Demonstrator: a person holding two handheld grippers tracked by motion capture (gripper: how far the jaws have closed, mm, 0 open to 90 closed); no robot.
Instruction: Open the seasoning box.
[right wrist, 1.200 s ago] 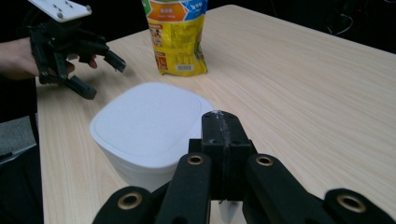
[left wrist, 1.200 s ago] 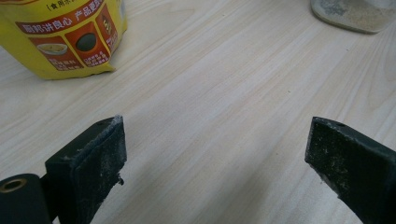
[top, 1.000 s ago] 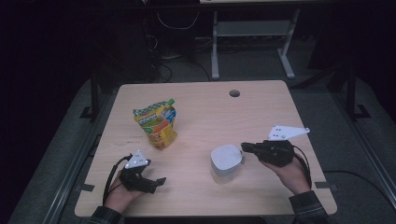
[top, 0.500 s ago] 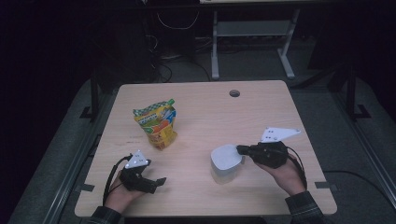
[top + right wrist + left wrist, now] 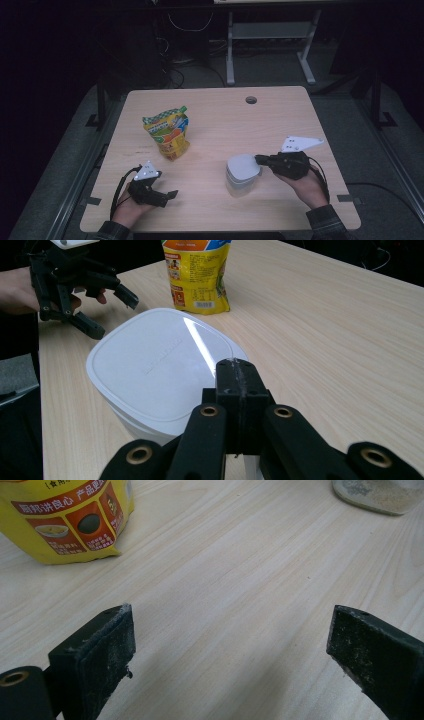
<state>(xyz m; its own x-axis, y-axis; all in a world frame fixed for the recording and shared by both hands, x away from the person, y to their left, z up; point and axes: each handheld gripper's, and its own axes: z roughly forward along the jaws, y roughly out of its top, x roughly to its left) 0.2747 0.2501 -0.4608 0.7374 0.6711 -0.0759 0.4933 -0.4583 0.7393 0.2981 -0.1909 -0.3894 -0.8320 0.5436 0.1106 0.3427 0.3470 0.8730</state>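
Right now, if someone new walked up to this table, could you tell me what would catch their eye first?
Probably the bright yellow snack bag, standing upright on the left half of the pale wooden table. Next, the white lidded tub on the right half, with the right hand-held gripper, jaws shut, tip at the lid's rim. The left hand-held gripper rests near the front edge, jaws open and holding nothing.

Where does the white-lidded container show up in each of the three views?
High view: white-lidded container right of centre, at the right tongs.
Left gripper view: its grain-filled base at the top right corner.
Right gripper view: centre left, just ahead of the shut tongs.
Shared landmark: yellow pouch.
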